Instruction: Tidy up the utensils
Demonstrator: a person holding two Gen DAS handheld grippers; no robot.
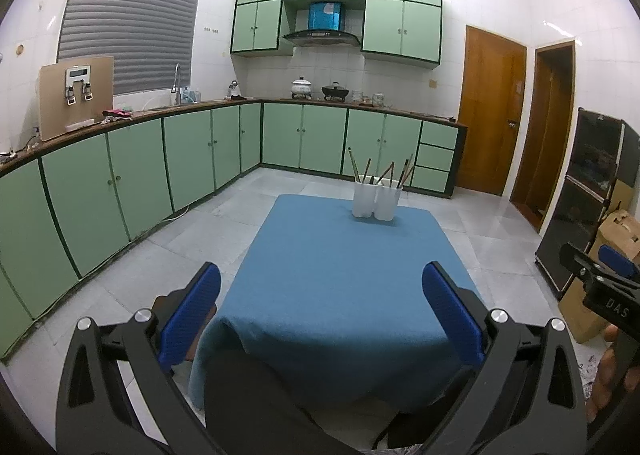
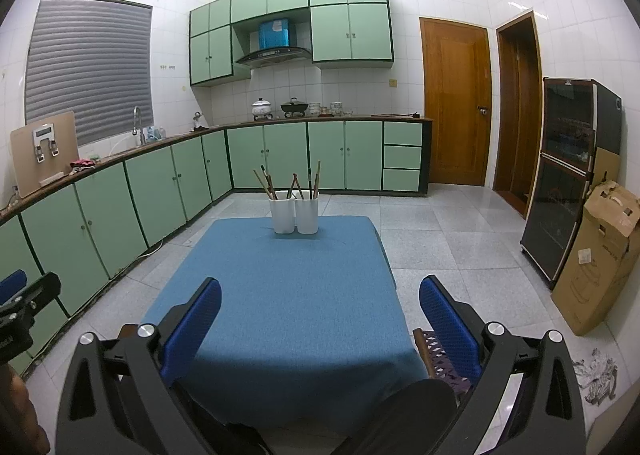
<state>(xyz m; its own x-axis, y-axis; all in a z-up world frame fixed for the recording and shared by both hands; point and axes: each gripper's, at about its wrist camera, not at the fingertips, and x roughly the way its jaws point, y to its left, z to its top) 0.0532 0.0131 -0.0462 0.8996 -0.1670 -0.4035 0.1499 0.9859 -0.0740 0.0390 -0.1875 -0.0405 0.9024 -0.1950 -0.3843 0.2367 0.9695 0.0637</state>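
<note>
Two white holders (image 1: 377, 199) (image 2: 296, 215) stand side by side at the far end of a table covered by a blue cloth (image 1: 344, 275) (image 2: 288, 295). Several wooden-handled utensils (image 1: 380, 173) (image 2: 286, 183) stick up out of them. My left gripper (image 1: 320, 315) is open near the table's front edge, nothing between its blue pads (image 1: 192, 315). My right gripper (image 2: 320, 323) is open too, empty, over the near edge. The right gripper (image 1: 600, 279) also shows at the right edge of the left wrist view.
Green cabinets (image 1: 200, 151) run along the left and back walls under a worktop with pots (image 2: 262, 108) and a sink tap (image 2: 138, 123). A dark glass-door cabinet (image 2: 568, 175) and a cardboard box (image 2: 600, 255) stand right. A person's dark-clothed knees (image 1: 260, 395) sit under the table's front.
</note>
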